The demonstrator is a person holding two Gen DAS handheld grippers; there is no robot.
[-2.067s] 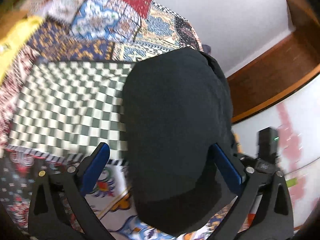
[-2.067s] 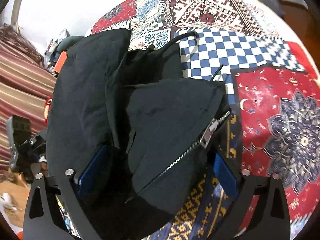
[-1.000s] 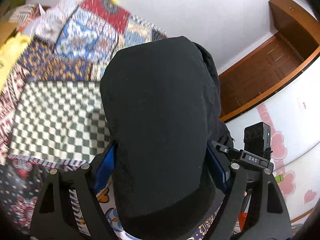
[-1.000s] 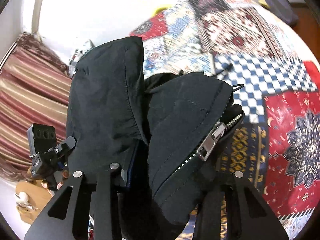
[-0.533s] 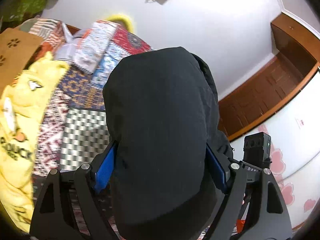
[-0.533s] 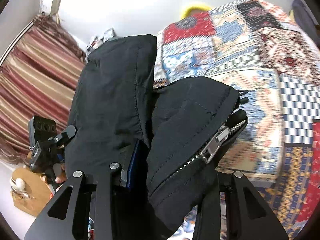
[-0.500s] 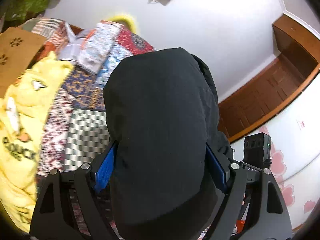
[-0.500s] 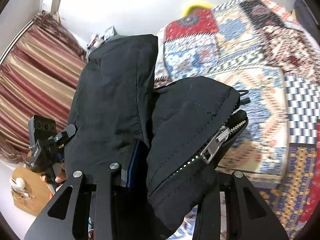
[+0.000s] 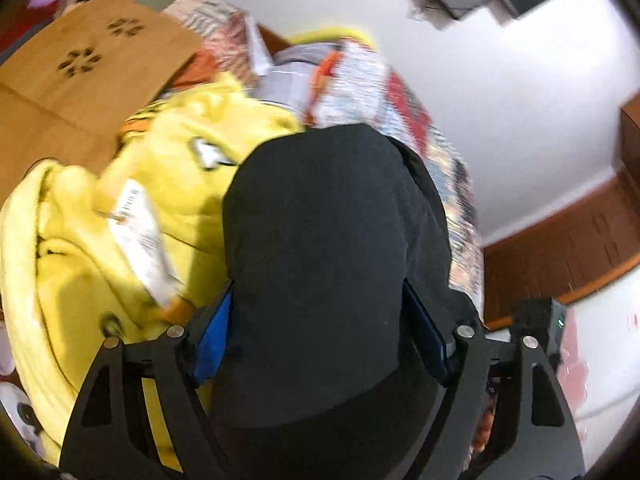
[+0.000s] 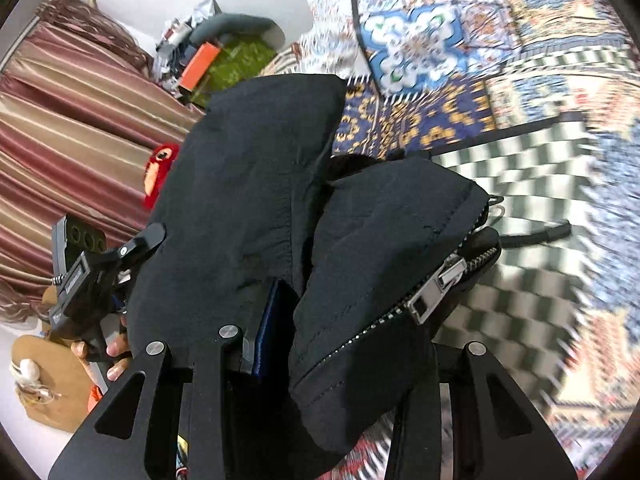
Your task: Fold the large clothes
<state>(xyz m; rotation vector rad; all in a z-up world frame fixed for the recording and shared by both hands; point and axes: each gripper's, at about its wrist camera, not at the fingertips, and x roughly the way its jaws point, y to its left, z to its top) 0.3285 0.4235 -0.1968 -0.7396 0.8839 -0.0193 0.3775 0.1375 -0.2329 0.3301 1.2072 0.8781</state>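
Both claws are up w/ the black jacket (image 9: 332, 248) bunched between them, held above the bed's patchwork bedspread (image 10: 460, 52).

Left claw (image 9: 320, 332): blue pads (image 9: 212, 340) spread wide, thick wad of the jacket fills the whole gap and bulges up over the fingers. Pads press on the fabric from both sides, so it's clamped on the jacket. Its jaws have just been closing a bit, fabric between them throughout.

Right claw (image 10: 340, 344): much narrower grip, pinching a fold of the jacket w/ the zipper (image 10: 436, 288) edge draped over to the right; left blue pad shows against the cloth, right pad is buried under it. Jacket's other bulk rises to the left, toward the left claw seen at that edge, w/ a hand (image 10: 108, 348) on its handle.

Vs. approx. half a sec ago: left view has swung over; the yellow plush blanket (image 9: 132, 216) and wooden board (image 9: 84, 72) now fill the left side, where the checked panel was. In the right view the green-white checked patch (image 10: 532, 184) is now beneath the zipper, striped curtain (image 10: 60, 112) at left. Jacket sits in both claws the same as before.
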